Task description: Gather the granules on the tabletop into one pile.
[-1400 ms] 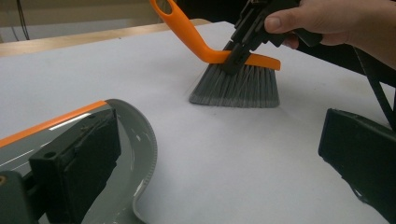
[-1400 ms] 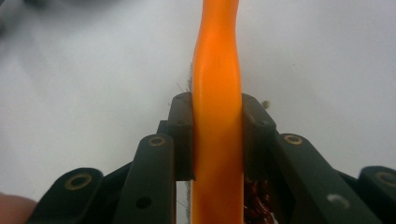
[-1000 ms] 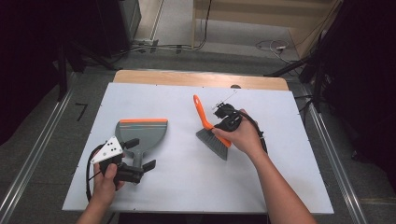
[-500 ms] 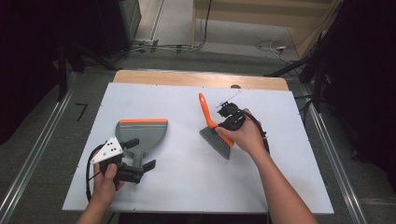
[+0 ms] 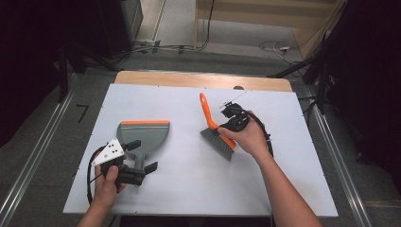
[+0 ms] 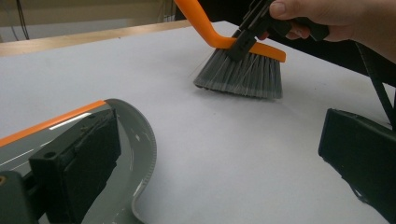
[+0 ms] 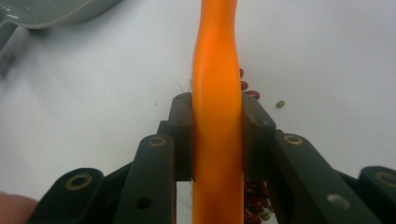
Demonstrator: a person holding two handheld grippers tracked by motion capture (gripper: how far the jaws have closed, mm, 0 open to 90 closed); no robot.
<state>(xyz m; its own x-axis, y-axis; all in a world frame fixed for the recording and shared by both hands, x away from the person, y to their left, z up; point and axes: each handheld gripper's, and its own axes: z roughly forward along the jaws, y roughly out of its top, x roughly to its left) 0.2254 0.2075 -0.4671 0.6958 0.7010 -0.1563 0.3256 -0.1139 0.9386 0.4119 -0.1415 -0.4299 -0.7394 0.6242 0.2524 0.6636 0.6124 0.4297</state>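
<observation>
The right gripper (image 5: 232,124) is clamped on the brush (image 5: 215,132), standing right of the dustpan (image 5: 142,137). The left gripper (image 5: 137,158), jaws apart, should steady the dustpan while beans (image 7: 250,95) under the brush are swept toward it.

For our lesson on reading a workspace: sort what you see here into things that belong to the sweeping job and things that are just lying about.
Part of the job:
- brush, clamped in the right gripper
- dustpan, at the left gripper, whose fingers are open
- red beans scattered on the table

Just lying about:
- cables on the floor beyond the table
</observation>
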